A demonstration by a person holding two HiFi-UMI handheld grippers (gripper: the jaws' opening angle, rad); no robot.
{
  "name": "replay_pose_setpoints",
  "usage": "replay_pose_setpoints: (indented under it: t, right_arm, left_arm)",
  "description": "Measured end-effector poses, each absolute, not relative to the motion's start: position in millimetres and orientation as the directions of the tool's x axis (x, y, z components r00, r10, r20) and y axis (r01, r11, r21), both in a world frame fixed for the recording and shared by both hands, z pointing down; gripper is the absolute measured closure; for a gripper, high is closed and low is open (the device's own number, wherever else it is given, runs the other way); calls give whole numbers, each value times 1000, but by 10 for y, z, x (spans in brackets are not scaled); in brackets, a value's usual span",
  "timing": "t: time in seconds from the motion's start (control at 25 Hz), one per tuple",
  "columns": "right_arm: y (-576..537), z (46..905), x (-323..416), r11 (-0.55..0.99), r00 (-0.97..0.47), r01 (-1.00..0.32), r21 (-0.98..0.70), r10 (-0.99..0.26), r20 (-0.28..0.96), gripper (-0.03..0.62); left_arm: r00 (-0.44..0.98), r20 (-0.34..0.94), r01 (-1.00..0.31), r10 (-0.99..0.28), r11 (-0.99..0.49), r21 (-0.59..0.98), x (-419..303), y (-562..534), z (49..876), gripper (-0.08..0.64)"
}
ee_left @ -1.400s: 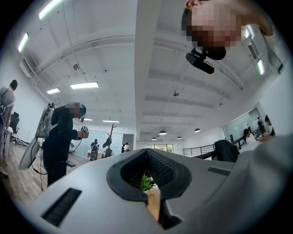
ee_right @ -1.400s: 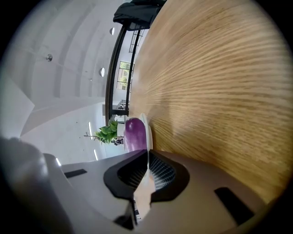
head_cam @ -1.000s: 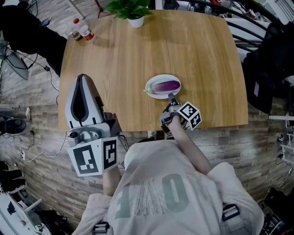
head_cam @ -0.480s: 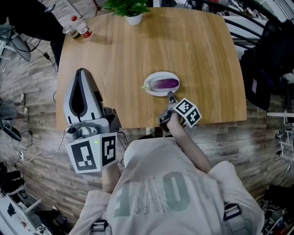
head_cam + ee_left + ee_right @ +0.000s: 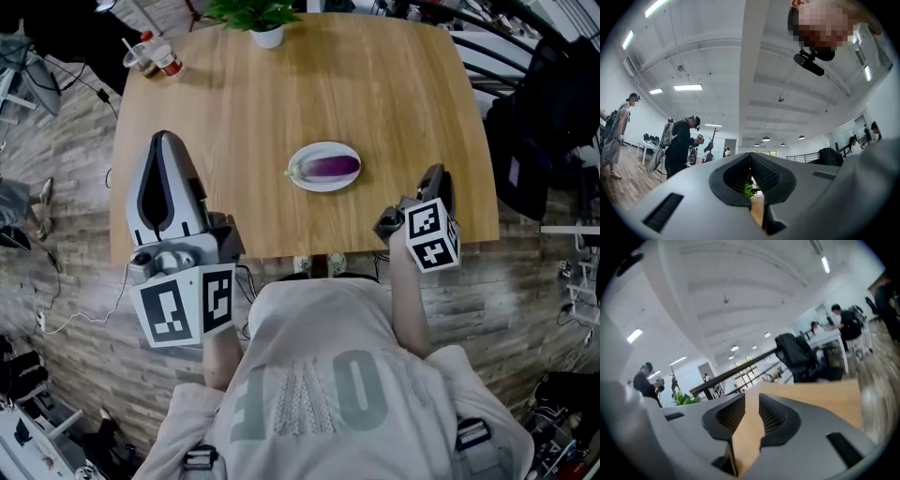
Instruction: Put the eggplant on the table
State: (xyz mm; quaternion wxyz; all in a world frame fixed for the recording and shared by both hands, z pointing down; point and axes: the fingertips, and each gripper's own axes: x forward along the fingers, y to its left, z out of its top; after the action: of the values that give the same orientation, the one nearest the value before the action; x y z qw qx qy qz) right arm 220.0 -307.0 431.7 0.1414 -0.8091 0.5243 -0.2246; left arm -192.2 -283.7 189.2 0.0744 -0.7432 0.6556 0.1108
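One wooden table (image 5: 375, 84) carries six things in all. One white plate (image 5: 298, 180) sits between the table's middle and its near edge, and one purple eggplant (image 5: 333, 167) lies on that plate. One potted plant (image 5: 264, 21) stands at the far edge. Two small drink containers (image 5: 155, 56) stand together at the far left corner, one with red on it. The left gripper view shows two nearer people on the floor, a grey-clad person (image 5: 616, 129) and a dark-clad person (image 5: 682, 140) with one backpack; figures farther back are too small to count.
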Motion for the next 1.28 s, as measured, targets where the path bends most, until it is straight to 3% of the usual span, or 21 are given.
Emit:
replay_pose_setpoints:
  t: [0.2, 0.4, 0.68, 1.28]
  right_arm:
    - [-3048, 3064, 1764, -203, 227, -958, -204, -968, -104, 505]
    - [-2901, 2439, 888, 44, -45, -999, 8, -972, -230, 508]
    - [-2688, 2243, 157, 263, -286, -957, 123, -930, -230, 566]
    - [-2680, 2302, 105, 289, -312, -947, 139, -931, -190, 574]
  left_arm:
    - [145, -278, -987, -950, -160, 33, -1782, -2837, 1871, 551]
    - [187, -298, -980, -936, -198, 8, -1571, -2804, 1859, 551]
    - [222, -319, -975, -922, -219, -44, -1386, -2746, 1850, 551]
    - [221, -319, -975, -922, -210, -68, -1387, -2722, 1866, 551]
